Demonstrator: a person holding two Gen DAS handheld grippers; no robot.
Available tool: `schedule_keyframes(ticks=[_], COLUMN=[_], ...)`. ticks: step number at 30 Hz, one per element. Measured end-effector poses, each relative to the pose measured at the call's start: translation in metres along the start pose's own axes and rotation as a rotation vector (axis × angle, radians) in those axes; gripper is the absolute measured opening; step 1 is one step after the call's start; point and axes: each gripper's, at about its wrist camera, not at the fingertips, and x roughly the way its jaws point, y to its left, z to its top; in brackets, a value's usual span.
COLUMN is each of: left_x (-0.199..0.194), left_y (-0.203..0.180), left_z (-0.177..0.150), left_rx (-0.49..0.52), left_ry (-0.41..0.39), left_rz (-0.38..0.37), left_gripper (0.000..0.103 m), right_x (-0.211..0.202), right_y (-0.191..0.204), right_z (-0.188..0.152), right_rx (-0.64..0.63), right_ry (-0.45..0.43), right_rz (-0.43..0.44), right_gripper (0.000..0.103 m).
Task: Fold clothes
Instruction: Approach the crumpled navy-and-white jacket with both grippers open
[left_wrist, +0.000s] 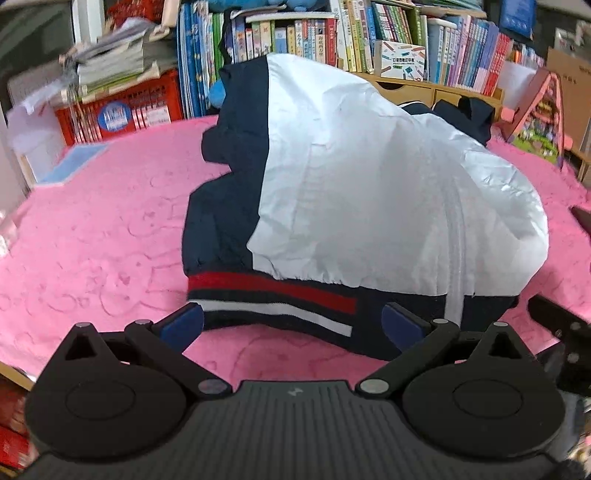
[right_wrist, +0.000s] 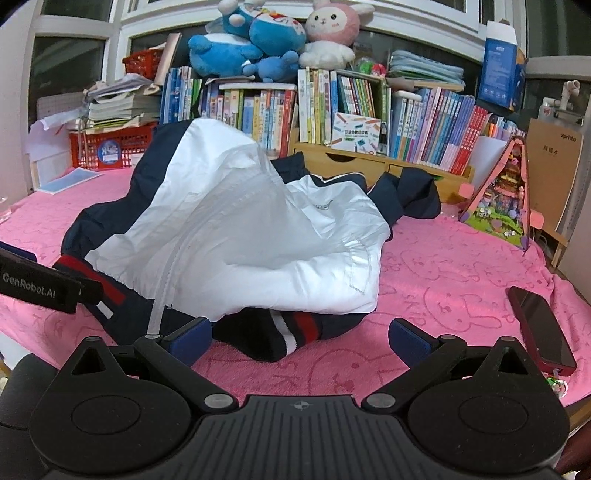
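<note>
On the pink blanket (right_wrist: 443, 258) sits the navy-and-white jacket (right_wrist: 236, 229), one puffy heap, so I'd say folding hasn't really begun. My left gripper (left_wrist: 291, 321) and right gripper (right_wrist: 300, 334) are both spread wide, pinching nothing, hovering at the striped hem (left_wrist: 273, 291) on the near side. Far left, a red crate (right_wrist: 114, 147) holds stacked papers. A phone (right_wrist: 541, 328) lies near right.

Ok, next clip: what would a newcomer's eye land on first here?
The rumpled white and navy jacket heaped mid-table on the pink cloth, its red-striped hem nearest the cameras. Behind it, a packed bookshelf topped with blue and pink plush toys. Both grippers, left and right, hang open before the hem, with a red phone at the right.
</note>
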Motion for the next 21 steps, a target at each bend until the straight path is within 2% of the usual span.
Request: schedule_keyframes(ticks=[2, 7, 21], left_x=[0.0, -0.0006, 0.0048], left_y=[0.0023, -0.0003, 0.0018], left_z=[-0.0001, 0.0011, -0.0019], left_rx=[-0.015, 0.002, 0.009], left_ry=[0.007, -0.002, 0.013], left_rz=[-0.014, 0.017, 0.029], left_gripper=[0.103, 0.103, 0.103], right_x=[0.0, -0.0017, 0.0019], right_y=[0.0007, 0.0028, 0.0053], right_z=[-0.0005, -0.0007, -0.005], right_rx=[-0.004, -0.021, -0.025], right_ry=[-0.001, -0.008, 0.007], right_rz=[-0.001, -0.004, -0.007], right_gripper=[0.103, 0.103, 0.103])
